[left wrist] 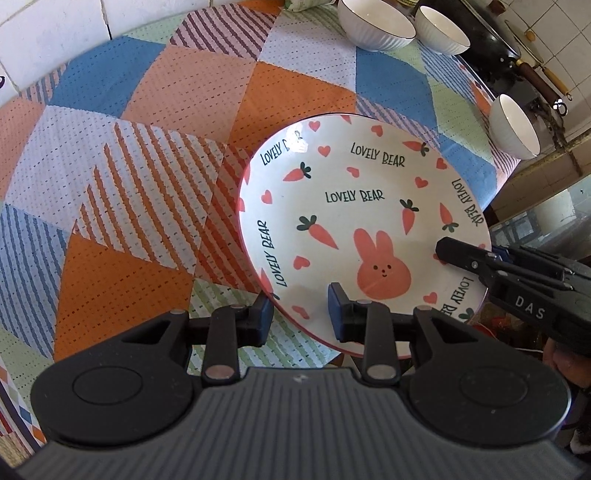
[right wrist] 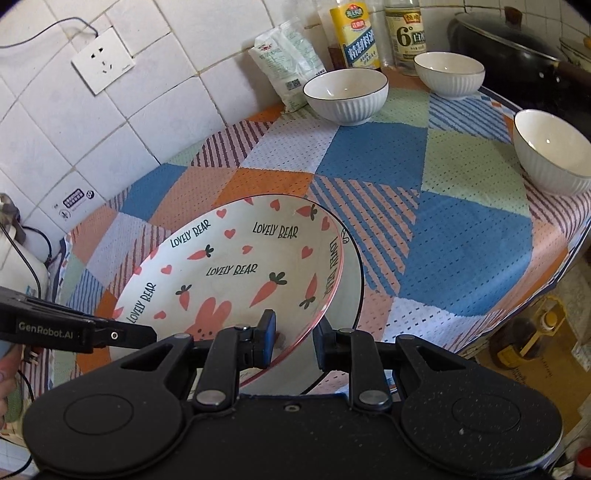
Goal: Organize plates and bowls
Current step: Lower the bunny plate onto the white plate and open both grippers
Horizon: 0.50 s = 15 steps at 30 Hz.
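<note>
The right tool [right wrist: 293, 341], nearest the lens in the right wrist view, is clenched on the near rim of a plate [right wrist: 236, 273], one pad over the rim and the other beneath it. The plate is tilted, its far edge up, above the patchwork cloth of the worktop [right wrist: 461, 240]. The left tool [left wrist: 301, 315] straddles the plate's edge [left wrist: 354, 206] on the other side; its pads stand on either side of the rim, and whether they press it I cannot tell.

The plate is printed with a pink rabbit, carrots, hearts and "LOVELY BEAR" repeated. The left tool's side reads "GenRobot.AI"; the right tool [left wrist: 448, 251] shows "DAS".

Three ribbed white bowls [right wrist: 345, 96] [right wrist: 448, 74] [right wrist: 552, 153] stand apart at the cloth's far end. Behind them stand a white pouch [right wrist: 286, 62] and two bottles [right wrist: 356, 35], one marked "6°".
</note>
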Each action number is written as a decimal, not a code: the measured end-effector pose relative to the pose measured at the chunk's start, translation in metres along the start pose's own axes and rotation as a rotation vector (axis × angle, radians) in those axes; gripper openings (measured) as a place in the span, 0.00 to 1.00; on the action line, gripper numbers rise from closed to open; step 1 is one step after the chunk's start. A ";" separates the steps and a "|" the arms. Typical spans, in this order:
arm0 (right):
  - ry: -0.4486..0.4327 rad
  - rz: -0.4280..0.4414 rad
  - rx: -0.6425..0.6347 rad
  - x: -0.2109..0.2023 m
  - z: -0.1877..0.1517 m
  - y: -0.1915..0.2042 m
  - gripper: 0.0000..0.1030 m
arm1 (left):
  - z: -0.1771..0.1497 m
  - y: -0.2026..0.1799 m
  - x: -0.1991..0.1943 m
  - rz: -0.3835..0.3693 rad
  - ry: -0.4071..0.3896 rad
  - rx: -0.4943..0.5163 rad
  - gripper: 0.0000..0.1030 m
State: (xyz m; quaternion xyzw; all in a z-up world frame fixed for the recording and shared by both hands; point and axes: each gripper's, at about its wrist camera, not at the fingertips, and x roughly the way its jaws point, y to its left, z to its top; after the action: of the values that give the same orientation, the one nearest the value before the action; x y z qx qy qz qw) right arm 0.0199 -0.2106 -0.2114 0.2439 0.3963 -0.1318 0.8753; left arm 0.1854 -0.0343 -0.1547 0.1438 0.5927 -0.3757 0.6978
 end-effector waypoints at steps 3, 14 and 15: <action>0.008 -0.037 -0.018 0.001 0.002 0.004 0.27 | 0.000 -0.003 0.000 -0.006 0.007 0.003 0.29; 0.060 -0.194 -0.175 0.002 0.011 0.030 0.35 | -0.003 -0.002 0.009 -0.006 0.043 -0.053 0.29; 0.065 -0.209 -0.194 0.003 0.011 0.033 0.37 | -0.004 0.000 0.011 -0.008 0.051 -0.062 0.29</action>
State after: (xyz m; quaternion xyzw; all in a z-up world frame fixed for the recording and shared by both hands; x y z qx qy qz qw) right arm 0.0422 -0.1888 -0.1969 0.1198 0.4585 -0.1752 0.8630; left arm 0.1830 -0.0360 -0.1658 0.1293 0.6223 -0.3561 0.6850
